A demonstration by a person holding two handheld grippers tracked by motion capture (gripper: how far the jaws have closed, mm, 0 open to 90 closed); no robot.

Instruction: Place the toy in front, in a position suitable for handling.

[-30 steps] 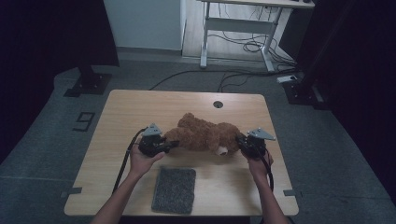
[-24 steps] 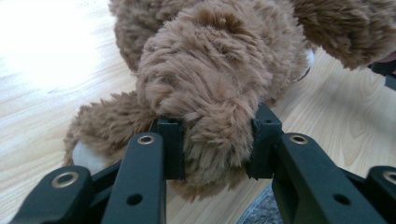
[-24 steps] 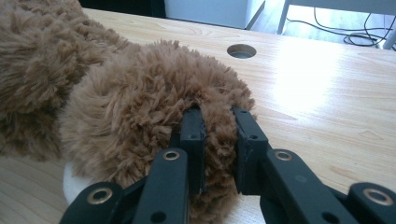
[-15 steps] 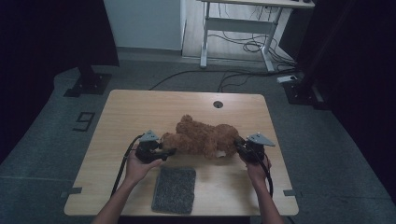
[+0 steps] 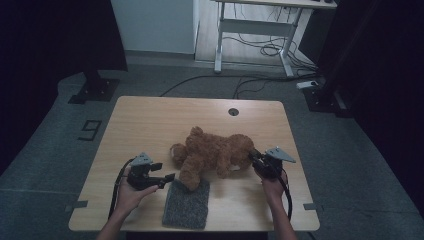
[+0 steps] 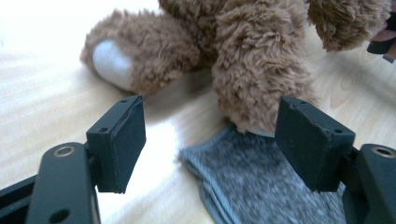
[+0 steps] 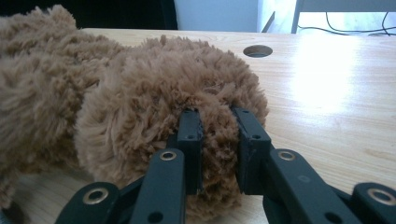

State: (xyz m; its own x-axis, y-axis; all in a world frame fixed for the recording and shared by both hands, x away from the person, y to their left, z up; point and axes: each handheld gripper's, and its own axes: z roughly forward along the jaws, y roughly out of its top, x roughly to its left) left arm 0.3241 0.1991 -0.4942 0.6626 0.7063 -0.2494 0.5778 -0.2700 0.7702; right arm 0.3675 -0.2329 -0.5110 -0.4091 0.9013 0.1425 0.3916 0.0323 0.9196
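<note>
- teddy bear (image 5: 212,155) lying on its side at centre of the wooden table (image 5: 150,120), one leg resting on the top edge of the grey cloth (image 5: 187,204) below it.
- left gripper (image 5: 167,178), lower left: jaws just opened wide, nothing between them, bear's leg and cloth corner ahead.
- right gripper (image 5: 252,157), right of centre: clenched on a tuft of the bear's fur.
- seemingly partway: bear only half onto the cloth, right grip yet to release.
- hard to make out: bear's face, turned away; cloth's far side, cut off in left gripper view.
</note>
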